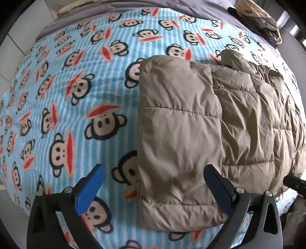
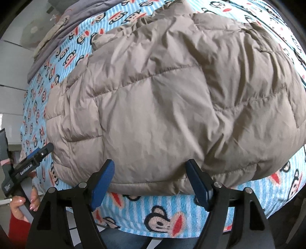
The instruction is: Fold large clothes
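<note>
A tan quilted puffer jacket (image 1: pixel 210 122) lies folded on a blue striped monkey-print blanket (image 1: pixel 67 107). A folded panel lies on top at its left side. My left gripper (image 1: pixel 153 172) is open and empty, hovering above the jacket's near left edge. In the right wrist view the jacket (image 2: pixel 162 99) fills most of the frame. My right gripper (image 2: pixel 150 168) is open and empty, its fingers astride the jacket's near hem. The left gripper (image 2: pixel 41 153) shows at the jacket's left side in that view, held by a hand.
The blanket (image 2: pixel 172 216) covers a bed with grey bedding (image 1: pixel 133 5) at the far end. A pile of patterned cloth (image 1: pixel 258 17) sits at the far right corner. White floor tiles (image 1: pixel 17 47) lie beyond the bed's left edge.
</note>
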